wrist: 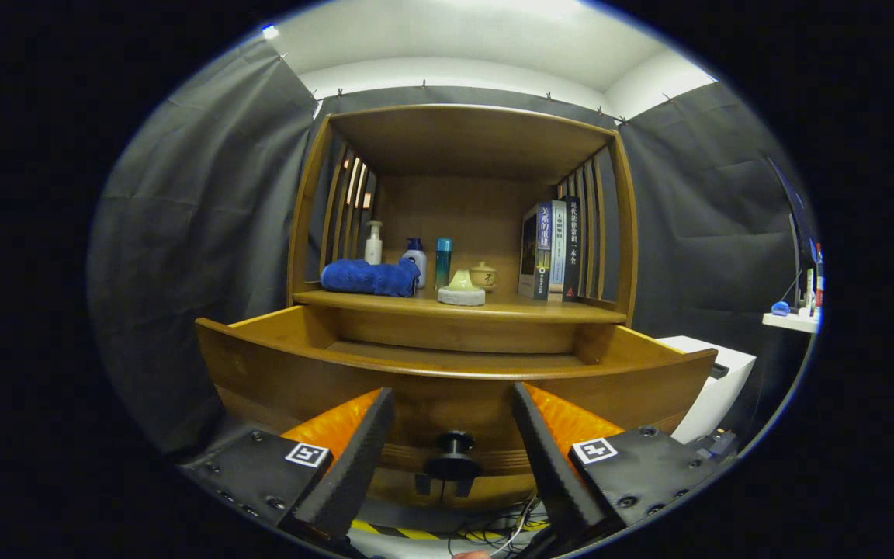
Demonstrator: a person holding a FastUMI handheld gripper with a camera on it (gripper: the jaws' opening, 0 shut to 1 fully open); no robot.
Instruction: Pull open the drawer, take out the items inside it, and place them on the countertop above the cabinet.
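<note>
The wooden cabinet's drawer [276, 365] is pulled out towards me, its front panel just ahead of the fingers. Its dark round knob [455, 454] sits between my fingers, apart from both. My gripper [453, 404] is open with nothing held. The drawer's inside is hidden behind its front wall. On the countertop [540, 309] above lie a folded blue towel [369, 277], a pump bottle [373, 243], a white bottle with a blue cap [416, 260], a teal bottle [443, 262], a pale soap-like piece on a dish [462, 288] and a small lidded cup [483, 275].
Several books [552, 250] stand upright at the countertop's right end, against the slatted side. A white box [715, 384] stands right of the drawer. Cables [501, 532] and striped tape lie on the floor below the knob. Grey cloth walls surround the cabinet.
</note>
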